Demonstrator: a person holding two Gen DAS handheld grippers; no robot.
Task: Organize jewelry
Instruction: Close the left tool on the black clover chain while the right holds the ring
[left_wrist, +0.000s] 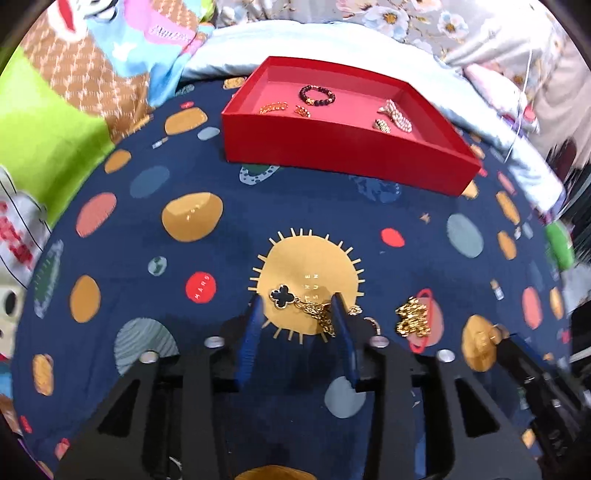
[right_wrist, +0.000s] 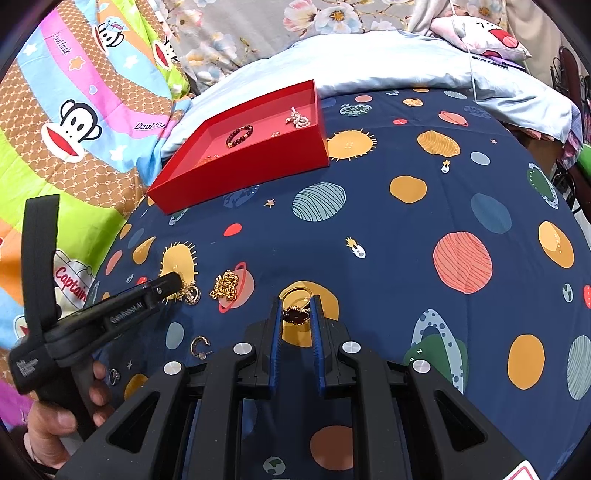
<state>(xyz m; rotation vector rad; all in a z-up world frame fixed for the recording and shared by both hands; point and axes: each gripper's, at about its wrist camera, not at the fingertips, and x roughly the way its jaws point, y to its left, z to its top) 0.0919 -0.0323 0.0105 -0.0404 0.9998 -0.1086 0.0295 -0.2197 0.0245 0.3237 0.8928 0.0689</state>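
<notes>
A red tray (left_wrist: 332, 155) lies on the planet-print blanket and holds a dark bead bracelet (left_wrist: 317, 95), a pearl piece (left_wrist: 397, 114) and small gold pieces; it also shows in the right wrist view (right_wrist: 258, 162). My left gripper (left_wrist: 297, 306) is open, its fingers either side of a gold chain with a black clover pendant (left_wrist: 282, 296) lying on the blanket. A gold chain pile (left_wrist: 412, 316) lies to its right. My right gripper (right_wrist: 295, 308) is shut on a gold bangle with a dark red stone (right_wrist: 295, 315). The left gripper (right_wrist: 177, 284) shows at left.
A hoop earring (right_wrist: 200, 346) and a small ring (right_wrist: 114, 376) lie on the blanket near the left hand. The gold chain pile (right_wrist: 225, 286) lies between the grippers. A pale blue pillow (right_wrist: 406, 62) and cartoon quilts (right_wrist: 92, 110) border the blanket.
</notes>
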